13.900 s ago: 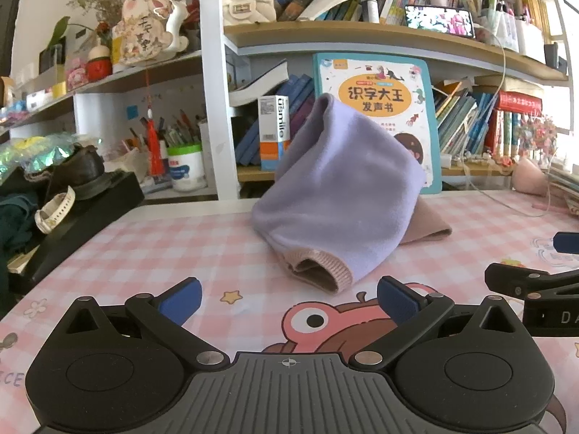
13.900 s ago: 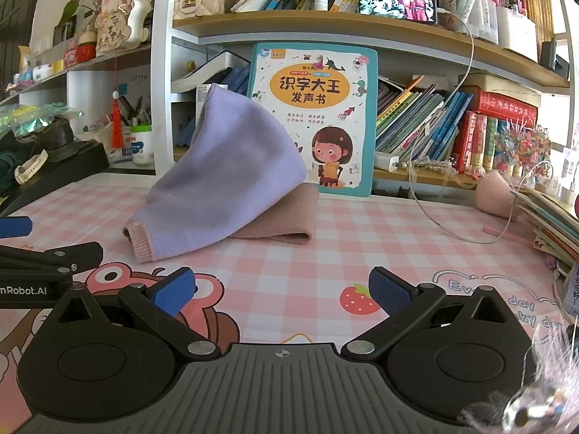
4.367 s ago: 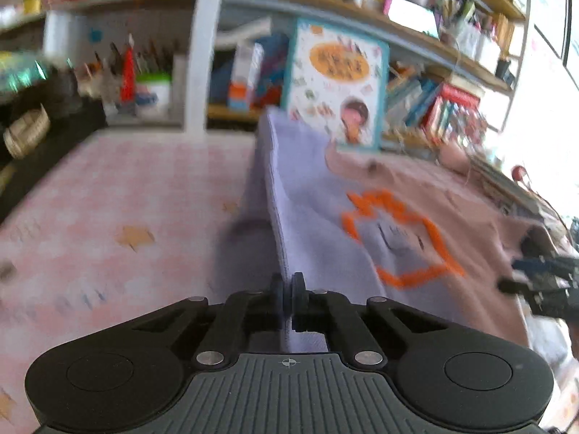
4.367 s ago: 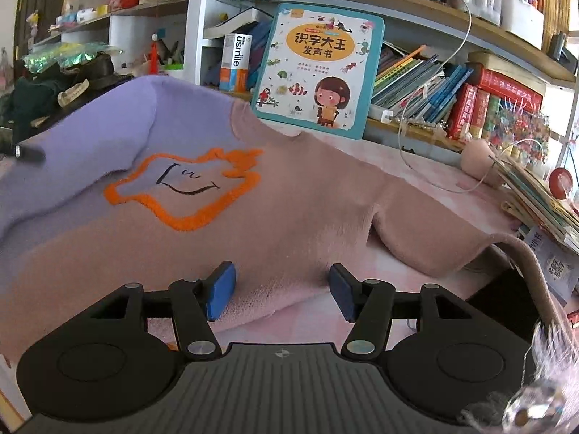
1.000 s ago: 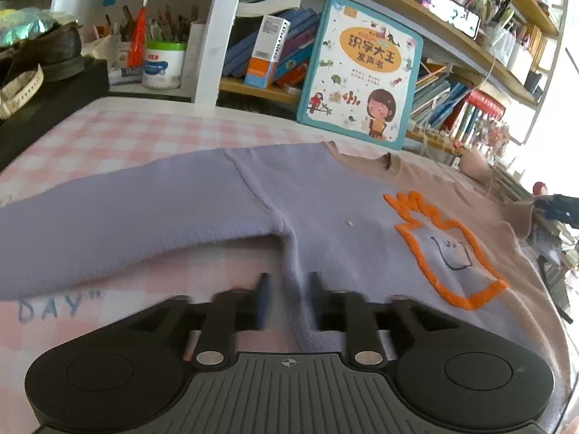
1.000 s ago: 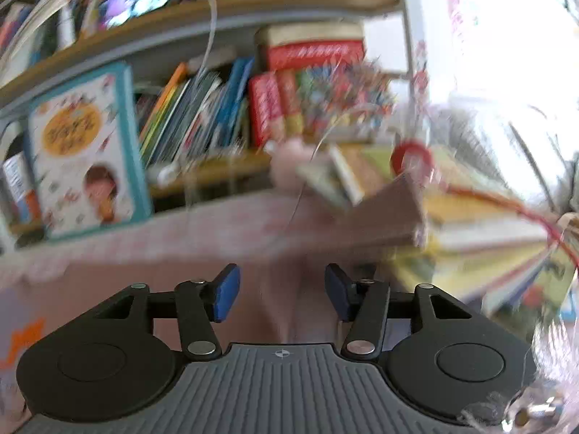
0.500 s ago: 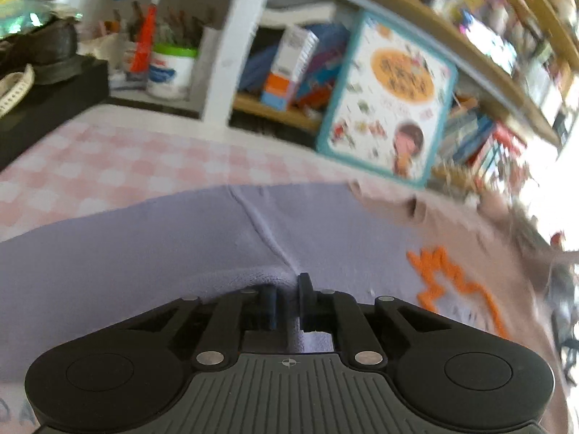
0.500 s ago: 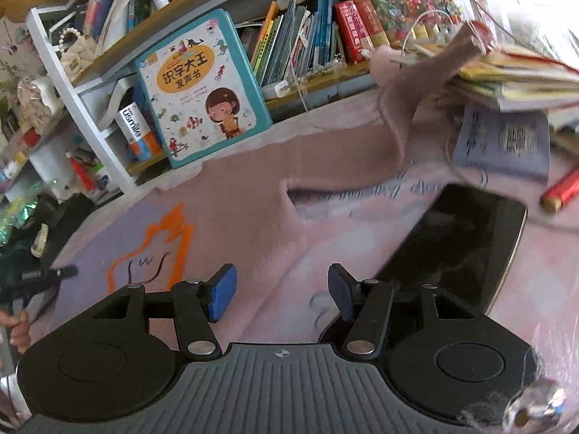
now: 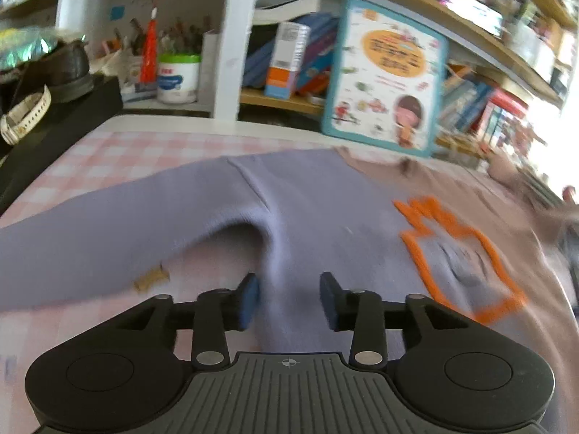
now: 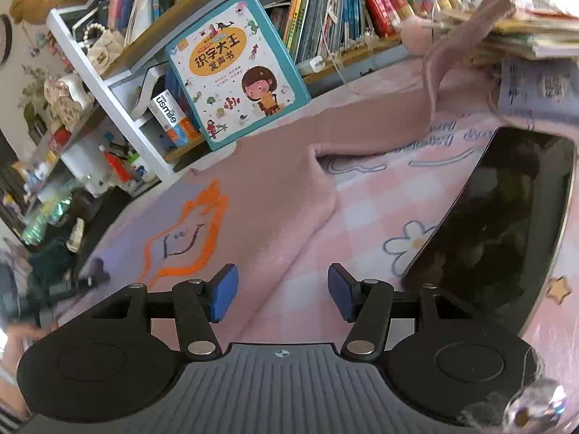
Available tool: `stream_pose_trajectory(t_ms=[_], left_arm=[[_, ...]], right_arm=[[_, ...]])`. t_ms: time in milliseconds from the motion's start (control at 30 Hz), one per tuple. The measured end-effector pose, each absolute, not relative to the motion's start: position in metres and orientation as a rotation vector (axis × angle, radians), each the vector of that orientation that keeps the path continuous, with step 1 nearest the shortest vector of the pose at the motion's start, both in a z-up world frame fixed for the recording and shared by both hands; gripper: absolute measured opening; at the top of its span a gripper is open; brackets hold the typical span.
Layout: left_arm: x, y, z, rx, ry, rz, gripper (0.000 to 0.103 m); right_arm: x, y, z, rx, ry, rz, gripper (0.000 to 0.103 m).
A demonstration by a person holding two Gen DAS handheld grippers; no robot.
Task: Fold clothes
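A sweater (image 9: 325,209) lies spread flat on the pink checked table (image 9: 119,152), front up; its left half is lilac, its right half dusty pink, with an orange outline motif (image 9: 459,256). My left gripper (image 9: 289,298) is open over the lilac side seam below the armpit, jaws either side of the cloth edge. My right gripper (image 10: 280,291) is open over the pink side edge of the sweater (image 10: 275,195). The pink sleeve (image 10: 452,47) runs up onto a stack of books.
A black tablet (image 10: 499,217) lies on the table right of my right gripper. A stack of books and papers (image 10: 535,36) is at the far right. A children's book (image 9: 383,83) leans on the bookshelf behind. A black box (image 9: 54,108) stands at the left.
My left gripper has opened and let go of the lilac cloth, which now lies flat. My right gripper has dropped closer to the sweater's pink side edge, still open.
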State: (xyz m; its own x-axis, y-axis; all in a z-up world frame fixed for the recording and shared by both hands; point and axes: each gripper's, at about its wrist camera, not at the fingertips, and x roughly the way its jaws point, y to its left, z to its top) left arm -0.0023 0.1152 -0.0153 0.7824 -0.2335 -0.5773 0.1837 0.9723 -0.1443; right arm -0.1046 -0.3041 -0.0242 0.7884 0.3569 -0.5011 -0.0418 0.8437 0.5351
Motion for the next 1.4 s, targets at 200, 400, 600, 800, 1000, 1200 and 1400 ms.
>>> stream_pose_trajectory(t_ms=[200,400,600,800,1000,1200,1400], left_arm=[[-0.067,0.091,-0.001,0.003,0.530,-0.329,0.040],[-0.082,0.075,-0.012,0.026,0.578,-0.385,0.040],[-0.082,0.061,-0.023,0.125,0.571,-0.354,0.047],[-0.078,0.060,-0.025,0.110,0.561,-0.356,0.057],[-0.077,0.061,-0.026,0.104,0.563,-0.366,0.059],[-0.076,0.059,-0.026,0.110,0.563,-0.363,0.060],[-0.077,0.059,-0.026,0.110,0.562,-0.360,0.060]], right_arm=[[-0.096,-0.285,-0.022,0.515,0.651,0.237,0.011],[-0.078,-0.267,0.009,0.539,0.511,0.298,0.008],[-0.032,-0.220,0.016,0.424,0.511,0.381,0.009],[-0.007,-0.209,-0.010,0.490,0.582,0.463,0.040],[-0.035,-0.226,0.002,0.466,0.570,0.536,0.047],[-0.069,-0.253,-0.006,0.461,0.661,0.427,0.047],[-0.063,-0.251,-0.025,0.593,0.712,0.465,0.047]])
